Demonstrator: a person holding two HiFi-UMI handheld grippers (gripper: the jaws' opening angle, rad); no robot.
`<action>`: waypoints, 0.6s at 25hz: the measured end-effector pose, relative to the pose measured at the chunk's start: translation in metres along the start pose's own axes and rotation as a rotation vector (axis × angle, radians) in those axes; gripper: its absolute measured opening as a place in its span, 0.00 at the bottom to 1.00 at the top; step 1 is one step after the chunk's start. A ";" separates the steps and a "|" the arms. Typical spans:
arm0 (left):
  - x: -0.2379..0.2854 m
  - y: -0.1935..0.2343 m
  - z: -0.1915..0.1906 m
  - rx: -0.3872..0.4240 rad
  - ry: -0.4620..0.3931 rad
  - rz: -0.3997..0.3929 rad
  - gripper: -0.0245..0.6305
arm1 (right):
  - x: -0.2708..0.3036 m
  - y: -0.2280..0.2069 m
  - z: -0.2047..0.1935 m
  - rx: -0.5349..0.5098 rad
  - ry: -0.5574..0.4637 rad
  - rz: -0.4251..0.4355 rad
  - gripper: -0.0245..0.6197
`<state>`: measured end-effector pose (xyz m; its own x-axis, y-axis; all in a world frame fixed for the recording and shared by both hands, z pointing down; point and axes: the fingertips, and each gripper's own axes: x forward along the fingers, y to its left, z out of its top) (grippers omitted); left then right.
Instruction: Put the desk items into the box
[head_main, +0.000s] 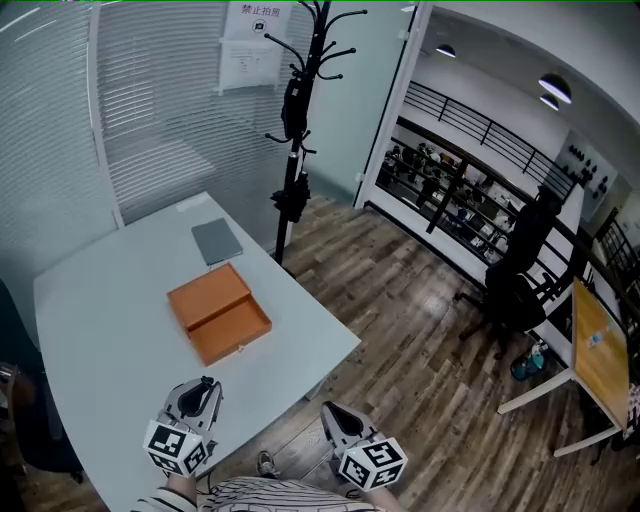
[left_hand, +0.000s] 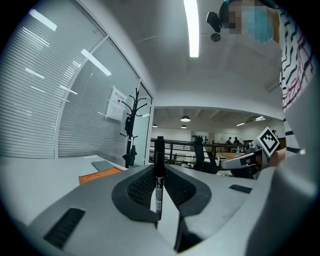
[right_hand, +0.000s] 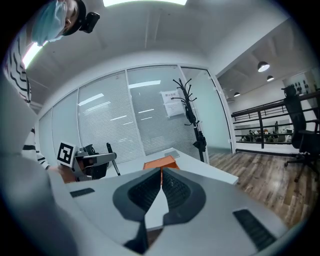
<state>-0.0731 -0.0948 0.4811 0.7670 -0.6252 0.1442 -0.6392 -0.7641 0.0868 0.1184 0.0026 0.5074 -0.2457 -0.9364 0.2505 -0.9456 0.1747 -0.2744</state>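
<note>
Pen (left_hand: 159, 176) in left gripper (left_hand: 159, 167) — head view misses it.

We find the table (head_main: 100, 330) at the left, with the box (head_main: 218, 312) lying on it near the middle. Behind the box, apart from it, a flat pad (head_main: 217, 241) lies on the same table. Past the table's far edge a coat stand (head_main: 292, 130) stands on the floor. Well to the right are an office chair (head_main: 520, 270) and, further right, a second table (head_main: 603, 350). Nearest us, the left gripper (head_main: 205, 385) hangs over the table's near edge, a pen (left_hand: 159, 175) upright between its jaws. The right gripper (head_main: 335, 415) is to its right, over the floor.
</note>
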 end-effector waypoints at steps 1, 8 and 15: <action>0.010 0.007 0.004 0.001 -0.003 -0.003 0.13 | 0.010 -0.004 0.005 0.000 -0.003 0.000 0.08; 0.060 0.052 0.032 0.012 -0.020 -0.016 0.13 | 0.070 -0.026 0.022 0.000 -0.001 0.004 0.08; 0.096 0.089 0.034 0.071 0.005 0.024 0.13 | 0.116 -0.037 0.026 -0.007 0.040 0.051 0.08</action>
<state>-0.0542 -0.2281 0.4693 0.7509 -0.6431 0.1502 -0.6519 -0.7582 0.0127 0.1307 -0.1206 0.5224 -0.3020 -0.9134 0.2728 -0.9329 0.2244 -0.2816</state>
